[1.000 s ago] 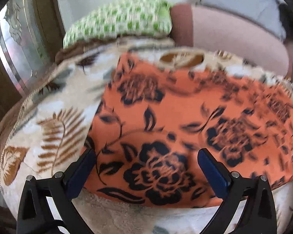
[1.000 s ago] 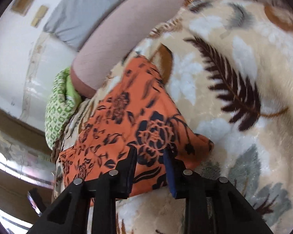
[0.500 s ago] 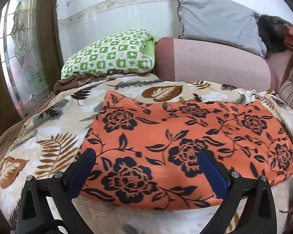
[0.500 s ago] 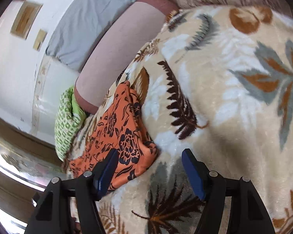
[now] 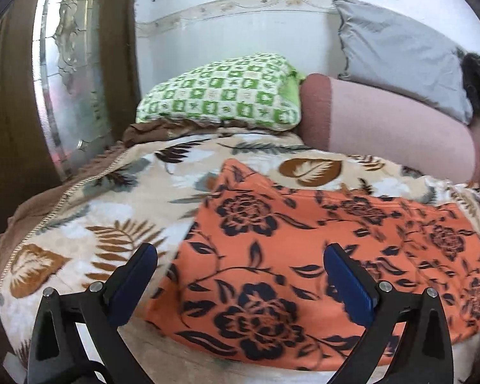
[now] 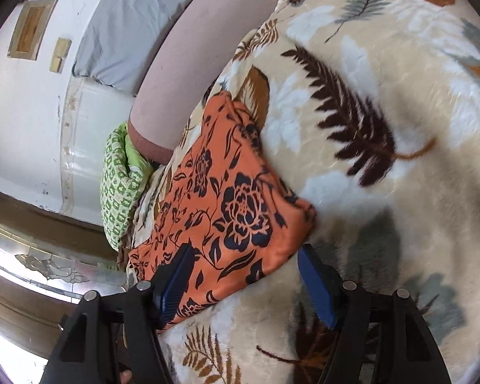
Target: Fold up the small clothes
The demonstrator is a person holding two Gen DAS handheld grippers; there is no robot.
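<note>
One orange cloth (image 5: pixel 310 275) with dark flowers lies flat on a leaf-patterned blanket (image 5: pixel 89 233) covering the bed. Two hand-held grippers show. The left hand-held gripper (image 5: pixel 240 265) hangs above the cloth's near edge with its blue fingers spread wide, holding nothing. The right hand-held gripper (image 6: pixel 244 264) is also spread, straddling the cloth's corner (image 6: pixel 236 211). Behind lie three pillows: one green checked pillow (image 5: pixel 220 96), one pink bolster (image 5: pixel 393 128) and one grey pillow (image 5: pixel 400 54) against a white wall (image 5: pixel 233 32).
</note>
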